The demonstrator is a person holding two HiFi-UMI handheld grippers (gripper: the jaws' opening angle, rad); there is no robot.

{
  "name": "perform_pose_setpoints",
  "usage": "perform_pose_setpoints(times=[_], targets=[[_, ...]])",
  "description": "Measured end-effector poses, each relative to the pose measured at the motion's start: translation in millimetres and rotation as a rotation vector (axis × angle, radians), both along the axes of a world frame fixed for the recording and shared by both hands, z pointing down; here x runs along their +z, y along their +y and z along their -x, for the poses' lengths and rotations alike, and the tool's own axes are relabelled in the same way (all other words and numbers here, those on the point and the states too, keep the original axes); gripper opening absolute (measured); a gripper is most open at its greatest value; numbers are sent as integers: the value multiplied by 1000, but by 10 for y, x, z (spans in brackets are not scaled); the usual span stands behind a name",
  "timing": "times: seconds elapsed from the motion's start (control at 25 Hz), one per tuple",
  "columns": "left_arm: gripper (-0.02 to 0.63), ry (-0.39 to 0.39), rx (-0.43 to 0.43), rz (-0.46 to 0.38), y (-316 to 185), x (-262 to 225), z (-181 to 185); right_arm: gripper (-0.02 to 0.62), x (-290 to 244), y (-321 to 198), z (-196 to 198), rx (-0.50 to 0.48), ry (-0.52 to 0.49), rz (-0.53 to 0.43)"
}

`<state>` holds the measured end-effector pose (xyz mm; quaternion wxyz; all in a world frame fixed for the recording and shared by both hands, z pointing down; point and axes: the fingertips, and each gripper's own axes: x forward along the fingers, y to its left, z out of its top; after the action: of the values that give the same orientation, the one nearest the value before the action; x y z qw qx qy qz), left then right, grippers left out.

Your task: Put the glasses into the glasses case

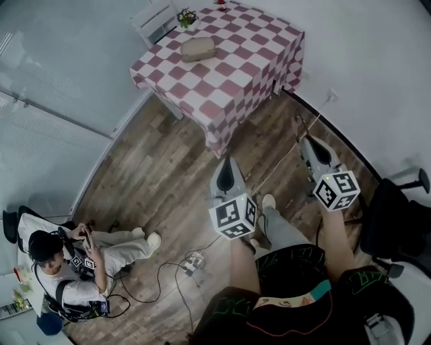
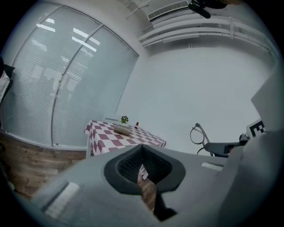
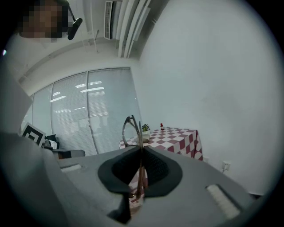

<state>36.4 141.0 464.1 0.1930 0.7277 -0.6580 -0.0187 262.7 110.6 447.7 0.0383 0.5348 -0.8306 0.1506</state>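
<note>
The beige glasses case [image 1: 198, 48] lies closed on a table with a red and white checked cloth [image 1: 236, 74], far ahead of both grippers. In the left gripper view the case [image 2: 123, 129] is small on that table [image 2: 106, 135]. My right gripper [image 1: 309, 141] is shut on the glasses [image 3: 131, 129], which stand up thin-framed above its jaws [image 3: 141, 151]. The same glasses [image 2: 198, 134] show at the right of the left gripper view. My left gripper [image 1: 227, 160] hangs over the wooden floor, its jaws [image 2: 142, 149] closed together with nothing between them.
A small potted plant [image 1: 186, 17] and a red object [image 2: 136, 125] stand at the table's far side. A person [image 1: 67, 266] sits on the floor at the lower left beside cables [image 1: 192, 261]. A black office chair [image 1: 401, 219] is at the right.
</note>
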Motion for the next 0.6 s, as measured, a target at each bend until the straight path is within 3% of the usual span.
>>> perform_pose_setpoints(times=[0.4, 0.6], targets=[[9, -40, 18, 36, -540, 172, -419, 21, 186, -521, -385, 18, -23, 33], [9, -102, 28, 30, -781, 59, -527, 21, 189, -732, -523, 24, -71, 28]])
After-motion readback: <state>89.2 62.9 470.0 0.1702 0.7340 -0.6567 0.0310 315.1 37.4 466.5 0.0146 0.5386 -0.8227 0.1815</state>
